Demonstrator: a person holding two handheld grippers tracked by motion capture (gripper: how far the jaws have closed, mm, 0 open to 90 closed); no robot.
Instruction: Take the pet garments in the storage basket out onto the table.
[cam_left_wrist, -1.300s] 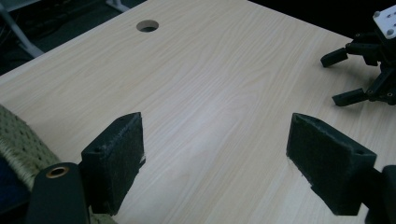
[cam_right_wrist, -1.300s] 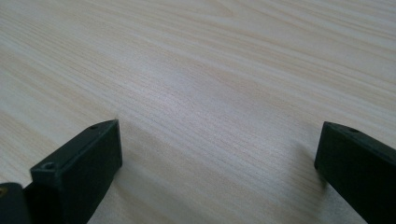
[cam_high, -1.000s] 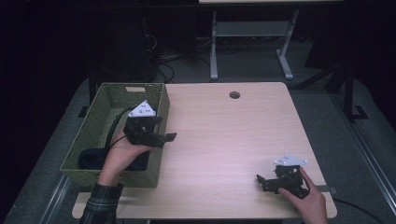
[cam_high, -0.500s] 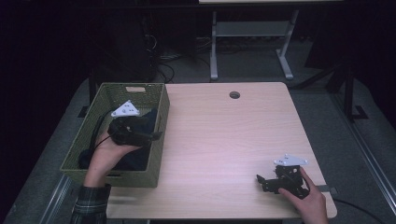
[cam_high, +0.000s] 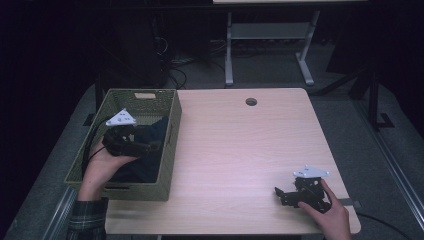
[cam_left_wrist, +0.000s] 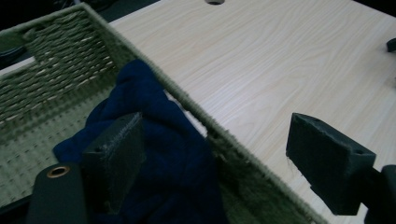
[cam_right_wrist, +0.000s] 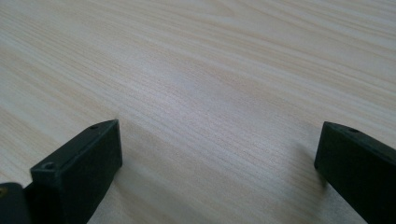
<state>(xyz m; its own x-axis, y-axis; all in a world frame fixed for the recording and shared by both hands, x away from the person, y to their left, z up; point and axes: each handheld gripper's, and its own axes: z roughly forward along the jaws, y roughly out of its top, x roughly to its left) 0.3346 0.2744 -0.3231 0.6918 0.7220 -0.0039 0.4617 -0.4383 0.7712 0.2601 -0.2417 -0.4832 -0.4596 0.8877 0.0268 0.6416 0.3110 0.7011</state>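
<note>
Your left gripper (cam_high: 134, 145) hangs over the woven green basket (cam_high: 170, 145) at the bench's (cam_high: 240, 150) left edge, jaws spread wide and holding nothing, one jaw above the dark blue cloth (cam_left_wrist: 159, 154) inside, the other out past the basket's right wall over bare wood. The left gripper view shows that cloth bunched against the right wall; from the high view it's just a dark patch. Your right gripper (cam_high: 292, 192) sits near the bench's front right corner, jaws wide apart and empty, low over bare wood.
</note>
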